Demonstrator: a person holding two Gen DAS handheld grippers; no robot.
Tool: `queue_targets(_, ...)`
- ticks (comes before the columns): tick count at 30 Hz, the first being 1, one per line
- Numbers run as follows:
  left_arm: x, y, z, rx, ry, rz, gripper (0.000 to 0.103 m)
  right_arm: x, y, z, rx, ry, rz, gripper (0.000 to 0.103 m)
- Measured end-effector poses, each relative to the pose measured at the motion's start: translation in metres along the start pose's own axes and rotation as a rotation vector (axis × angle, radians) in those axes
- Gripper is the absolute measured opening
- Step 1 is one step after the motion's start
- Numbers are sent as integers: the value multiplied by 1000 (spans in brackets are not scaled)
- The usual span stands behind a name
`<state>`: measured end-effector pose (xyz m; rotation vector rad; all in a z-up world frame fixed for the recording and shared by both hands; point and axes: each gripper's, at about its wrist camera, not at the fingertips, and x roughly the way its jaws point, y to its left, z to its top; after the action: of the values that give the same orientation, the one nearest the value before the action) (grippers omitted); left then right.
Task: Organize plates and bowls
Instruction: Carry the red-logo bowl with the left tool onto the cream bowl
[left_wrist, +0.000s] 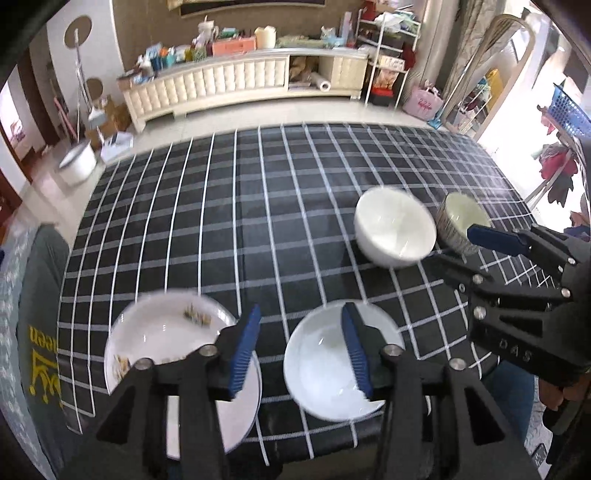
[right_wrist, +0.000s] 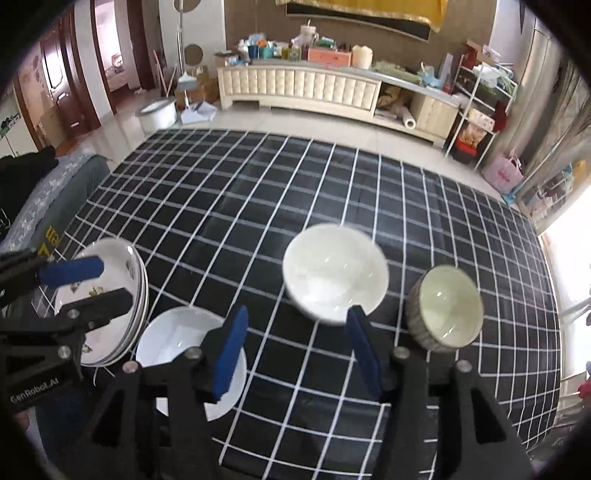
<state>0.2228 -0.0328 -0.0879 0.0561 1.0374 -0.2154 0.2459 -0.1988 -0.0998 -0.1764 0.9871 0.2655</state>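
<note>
Hovering tongs (left_wrist: 301, 347), both spread, over plates (right_wrist: 110, 295)

Patterned plates (right_wrist: 110, 291) are stacked at the counter's left edge. A plain white plate (right_wrist: 184, 354) lies just beside them. White bowl (right_wrist: 334, 273) and grey-sided bowl (right_wrist: 445, 308) stand upright, adjacent.

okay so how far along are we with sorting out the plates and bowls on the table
Done: the patterned plates already sit as one stack at the table's left edge. In hand: nothing; the left gripper and right gripper are both open and empty above the checked tablecloth. Left: the plain white plate, the white bowl and the grey-sided bowl stand apart, unstacked.
</note>
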Motion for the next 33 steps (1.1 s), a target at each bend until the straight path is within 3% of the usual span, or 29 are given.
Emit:
queue_targets(8,11,-21,48,62,-35,5,51,7,-38,24,42,-9,-31,63)
queue_targets(18,64,-44,90,112,59,-23,51,34,-73,45,96,13,-17,63)
queue_targets(30,141,-49,85,87,241,-84,50,90,-84,33,108,141,3,62)
queue_targets(33,155,-54,84,88,266,-86,50,101,-84,27,126,167,47,52)
